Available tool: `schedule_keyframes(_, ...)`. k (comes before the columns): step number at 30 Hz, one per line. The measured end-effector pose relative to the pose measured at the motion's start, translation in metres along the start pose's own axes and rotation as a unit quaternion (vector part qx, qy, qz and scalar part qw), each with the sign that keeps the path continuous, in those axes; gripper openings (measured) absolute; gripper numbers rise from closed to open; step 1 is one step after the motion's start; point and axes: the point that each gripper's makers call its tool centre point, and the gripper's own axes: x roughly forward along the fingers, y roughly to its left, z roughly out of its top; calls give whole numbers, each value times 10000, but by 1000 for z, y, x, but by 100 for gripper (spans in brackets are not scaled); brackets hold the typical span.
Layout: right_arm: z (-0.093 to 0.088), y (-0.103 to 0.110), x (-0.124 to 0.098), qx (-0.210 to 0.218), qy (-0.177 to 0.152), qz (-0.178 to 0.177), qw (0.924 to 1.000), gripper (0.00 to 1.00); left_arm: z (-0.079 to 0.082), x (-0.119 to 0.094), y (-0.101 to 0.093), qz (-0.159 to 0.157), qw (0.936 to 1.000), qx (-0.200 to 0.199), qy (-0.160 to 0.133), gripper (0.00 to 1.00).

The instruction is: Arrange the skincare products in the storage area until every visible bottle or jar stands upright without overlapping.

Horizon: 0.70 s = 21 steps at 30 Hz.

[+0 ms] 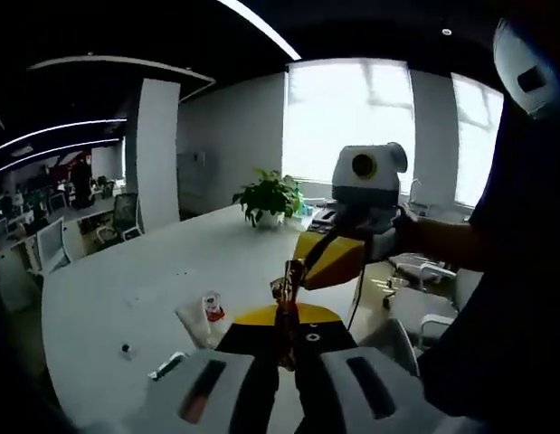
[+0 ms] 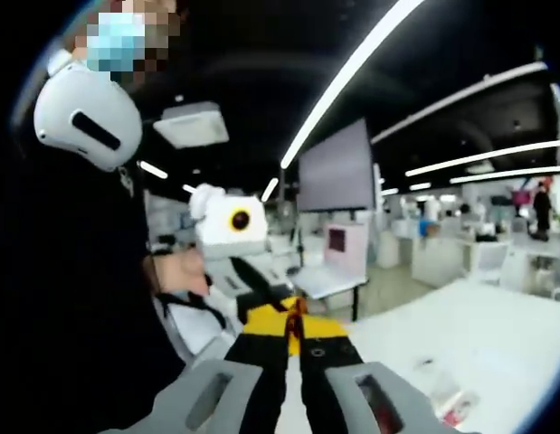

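Nothing's arranged yet: I'm holding both grippers up off the white table (image 1: 126, 289), left gripper (image 1: 284, 348) and right gripper (image 2: 293, 330) jaws pinched together, empty; one small bottle (image 1: 211, 310) is waiting.

Daylight floods through the far windows (image 1: 379, 127), blown out to white glare, leaving the near gripper (image 1: 284, 348) dim and soft. Ceiling strip lights (image 2: 370, 63) streak bright in the right gripper view. Fisheye bending curves edges; overall grainy.

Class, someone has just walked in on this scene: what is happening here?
A person holds a gripper in each hand, raised above the white table and facing each other. The left gripper and right gripper both have their jaws together, holding nothing visible. A small red-capped bottle stands untouched on the table, beyond it a potted plant.
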Motion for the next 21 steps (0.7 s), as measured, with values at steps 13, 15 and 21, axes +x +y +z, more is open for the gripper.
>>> schedule_keyframes(13, 31, 10, -12, 220, -458, 717, 9961, 0, 8, -17, -9, -1046, 9889, -849, -623, 28)
schedule_keyframes(15, 34, 9, -13, 226, -449, 812, 9954, 0, 13, -21, -9, -1201, 9829, -1120, -826, 34)
schedule_keyframes(21, 34, 11, -11, 290, -301, 1075, 9933, 0, 29, -29, -10, -1686, 9616, -1703, -1339, 31)
